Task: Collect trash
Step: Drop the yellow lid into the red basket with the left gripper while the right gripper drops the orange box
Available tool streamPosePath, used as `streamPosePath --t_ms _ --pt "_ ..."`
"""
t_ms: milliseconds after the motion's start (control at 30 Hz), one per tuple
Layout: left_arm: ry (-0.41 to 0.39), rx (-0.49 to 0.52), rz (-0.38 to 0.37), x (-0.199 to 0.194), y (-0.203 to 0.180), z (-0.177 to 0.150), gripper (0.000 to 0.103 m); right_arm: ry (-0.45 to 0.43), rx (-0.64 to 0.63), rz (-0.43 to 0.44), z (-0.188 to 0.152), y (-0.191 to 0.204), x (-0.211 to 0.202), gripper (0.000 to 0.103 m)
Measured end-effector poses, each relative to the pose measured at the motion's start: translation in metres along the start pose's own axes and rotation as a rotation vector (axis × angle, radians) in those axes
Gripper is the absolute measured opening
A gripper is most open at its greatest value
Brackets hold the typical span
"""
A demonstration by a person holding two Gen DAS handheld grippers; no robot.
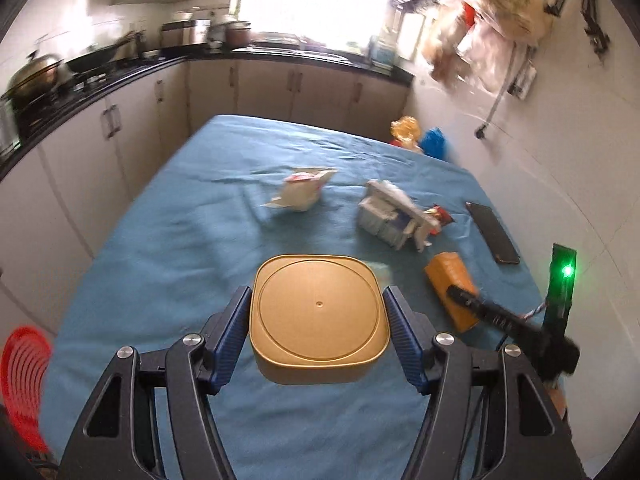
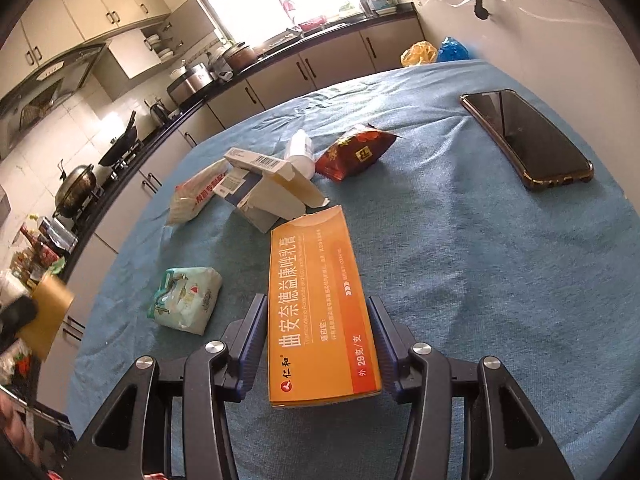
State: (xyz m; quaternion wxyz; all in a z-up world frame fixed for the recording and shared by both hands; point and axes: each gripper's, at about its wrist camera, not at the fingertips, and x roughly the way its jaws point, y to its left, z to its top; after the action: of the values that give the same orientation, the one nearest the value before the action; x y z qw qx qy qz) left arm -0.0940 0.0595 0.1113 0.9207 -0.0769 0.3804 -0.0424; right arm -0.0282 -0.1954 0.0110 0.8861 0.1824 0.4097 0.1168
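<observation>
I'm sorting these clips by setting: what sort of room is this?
Most likely a home kitchen. A dark countertop over cabinets runs along the walls, a wok and a lidded pot sit on the stove, and a range hood hangs above. The work goes on at a table with a blue cloth.

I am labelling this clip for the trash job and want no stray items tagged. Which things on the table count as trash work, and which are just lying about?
Job things:
- tan bin, in left gripper
- orange carton, in right gripper
- red snack wrapper
- white cartons
- tissue pack

Lying about:
- phone
- wok
</observation>
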Motion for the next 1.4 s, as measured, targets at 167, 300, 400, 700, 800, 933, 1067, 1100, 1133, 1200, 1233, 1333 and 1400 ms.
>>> streamPosePath --t_ms 167,300,400,700,800,933,1067,1100,1133,1200,1233,1333,1400 --pt "-0.033 -0.087 0.086 -0.036 0.045 -0.028 0.065 -0.012 0.022 -0.018 0.001 -0.004 -0.001 0.053" --pt "-0.047 -0.120 0.184 -0.057 0.079 -0.044 0.065 -0.031 0.019 -0.032 0.002 -0.003 -0.005 0.053" --pt "-0.080 -0.129 0.301 -0.074 0.102 -0.054 0.065 -0.042 0.026 -0.026 0.002 0.000 -0.011 0.053" --pt "-0.095 -0.262 0.356 -0.094 0.169 -0.079 0.065 -0.074 -0.039 0.055 -0.009 0.058 -0.053 0.053" --pt "-0.098 -0.292 0.365 -0.098 0.184 -0.087 0.065 -0.070 -0.089 0.080 -0.016 0.087 -0.057 0.053" --pt "-0.092 -0.335 0.402 -0.105 0.210 -0.098 0.065 -0.041 -0.159 0.126 -0.027 0.131 -0.050 0.053" --pt "-0.083 -0.397 0.456 -0.111 0.243 -0.115 0.065 0.008 -0.219 0.172 -0.044 0.173 -0.034 0.053" --pt "-0.082 -0.414 0.467 -0.113 0.251 -0.119 0.065 0.027 -0.237 0.187 -0.049 0.186 -0.028 0.053" --pt "-0.081 -0.433 0.476 -0.115 0.259 -0.123 0.065 0.045 -0.256 0.201 -0.053 0.200 -0.022 0.053" --pt "-0.076 -0.473 0.489 -0.117 0.278 -0.131 0.065 0.077 -0.291 0.229 -0.062 0.224 -0.011 0.053" --pt "-0.073 -0.494 0.492 -0.118 0.287 -0.136 0.065 0.095 -0.311 0.245 -0.067 0.238 -0.005 0.053" --pt "-0.061 -0.556 0.495 -0.119 0.313 -0.148 0.065 0.151 -0.365 0.291 -0.080 0.279 0.015 0.053" --pt "-0.053 -0.595 0.487 -0.118 0.328 -0.154 0.065 0.187 -0.394 0.325 -0.088 0.305 0.026 0.053"
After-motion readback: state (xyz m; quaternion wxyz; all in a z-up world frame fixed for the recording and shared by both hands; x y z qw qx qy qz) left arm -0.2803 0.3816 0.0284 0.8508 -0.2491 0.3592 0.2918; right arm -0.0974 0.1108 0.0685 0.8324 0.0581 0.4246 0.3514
